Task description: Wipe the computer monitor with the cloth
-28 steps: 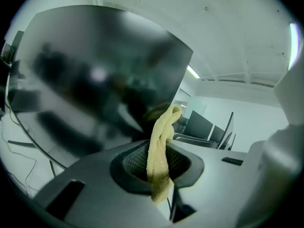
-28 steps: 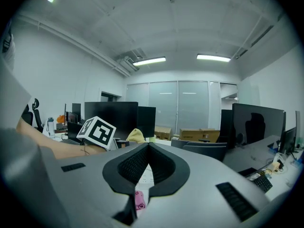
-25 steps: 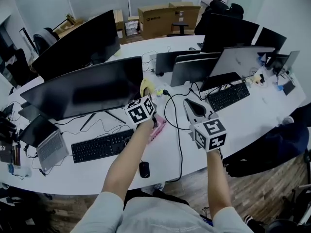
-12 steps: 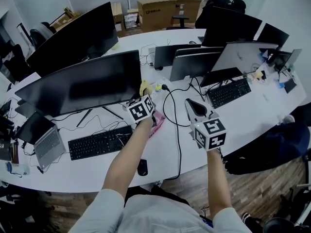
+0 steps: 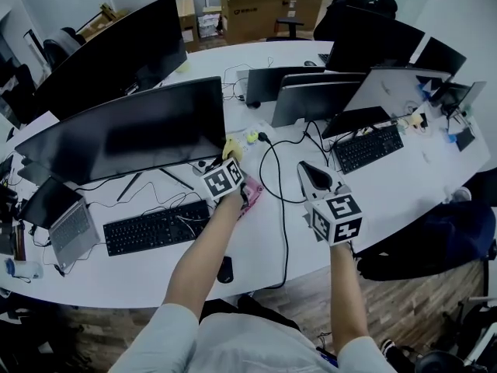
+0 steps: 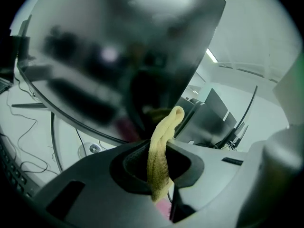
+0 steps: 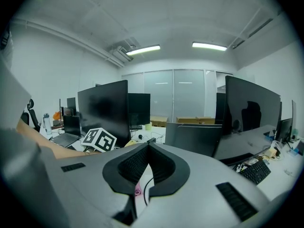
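Left tongs [image 6: 159, 165] have edged toward the lower right corner of the monitor [image 5: 132, 134], pinching the yellow cloth [image 6: 164, 137].
Best to press the cloth's free fold flat on the screen and sweep in level, overlapping strokes, lightly; right tongs [image 7: 148, 163] hang pressed together, empty, above the counter [image 5: 388, 185].

A: How is the left gripper [image 5: 232, 155]?
B: Its forearm [image 5: 203, 247] stretches forward, jaws pinched on the yellow cloth [image 6: 164, 132].
A: And the right gripper [image 5: 305, 169]?
B: Held forward alongside, apart from the left, jaws together, empty.
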Available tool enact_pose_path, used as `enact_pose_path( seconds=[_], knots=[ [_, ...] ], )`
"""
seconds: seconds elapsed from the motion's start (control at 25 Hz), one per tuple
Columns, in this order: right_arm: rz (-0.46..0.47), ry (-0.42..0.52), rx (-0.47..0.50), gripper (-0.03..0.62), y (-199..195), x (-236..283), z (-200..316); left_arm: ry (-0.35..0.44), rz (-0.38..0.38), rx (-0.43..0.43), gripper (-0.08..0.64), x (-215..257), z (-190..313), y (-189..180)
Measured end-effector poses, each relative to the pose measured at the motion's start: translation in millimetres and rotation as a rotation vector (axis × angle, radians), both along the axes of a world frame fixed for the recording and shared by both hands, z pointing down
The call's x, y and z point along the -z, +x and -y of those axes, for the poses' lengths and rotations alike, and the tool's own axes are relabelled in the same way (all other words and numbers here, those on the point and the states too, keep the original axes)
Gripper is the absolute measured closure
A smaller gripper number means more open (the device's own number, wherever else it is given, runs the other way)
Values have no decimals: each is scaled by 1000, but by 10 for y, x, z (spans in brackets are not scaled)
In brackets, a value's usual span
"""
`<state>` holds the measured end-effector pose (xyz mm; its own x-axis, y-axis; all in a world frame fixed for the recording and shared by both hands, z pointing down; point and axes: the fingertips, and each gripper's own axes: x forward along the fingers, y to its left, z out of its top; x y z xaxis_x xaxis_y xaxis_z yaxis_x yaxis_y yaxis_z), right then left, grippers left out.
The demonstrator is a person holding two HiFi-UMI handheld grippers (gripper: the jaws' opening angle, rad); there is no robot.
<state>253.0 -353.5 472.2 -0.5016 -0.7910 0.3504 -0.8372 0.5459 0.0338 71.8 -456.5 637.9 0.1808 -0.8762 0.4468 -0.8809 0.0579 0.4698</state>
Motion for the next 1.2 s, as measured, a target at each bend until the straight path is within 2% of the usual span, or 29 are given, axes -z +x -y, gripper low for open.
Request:
enact_pose_path(
  seconds=[0.24, 0.44, 0.56, 0.64, 1.0, 1.2],
  knots=[
    [-2, -21, -7, 568, -6, -125, 20, -70, -86, 18, 495, -318, -37, 6],
    [-4, -32, -11, 568, -51, -189, 40, -166, -350, 65, 495, -673, -105, 45],
    [-7, -41, -12, 568, -88, -240, 34, -182, -527, 85, 495, -803, -140, 86],
    [-9, -47, -12, 568, -116, -275, 32, -178, -605, 99, 497, -834, -136, 83],
    [-20, -83, -8, 568, -296, -460, 17, -44, -763, 161, 495, -743, -96, -229],
    [-25, -96, 5, 568, -521, -518, 51, -10, -795, 190, 497, -743, -141, -530]
  ],
)
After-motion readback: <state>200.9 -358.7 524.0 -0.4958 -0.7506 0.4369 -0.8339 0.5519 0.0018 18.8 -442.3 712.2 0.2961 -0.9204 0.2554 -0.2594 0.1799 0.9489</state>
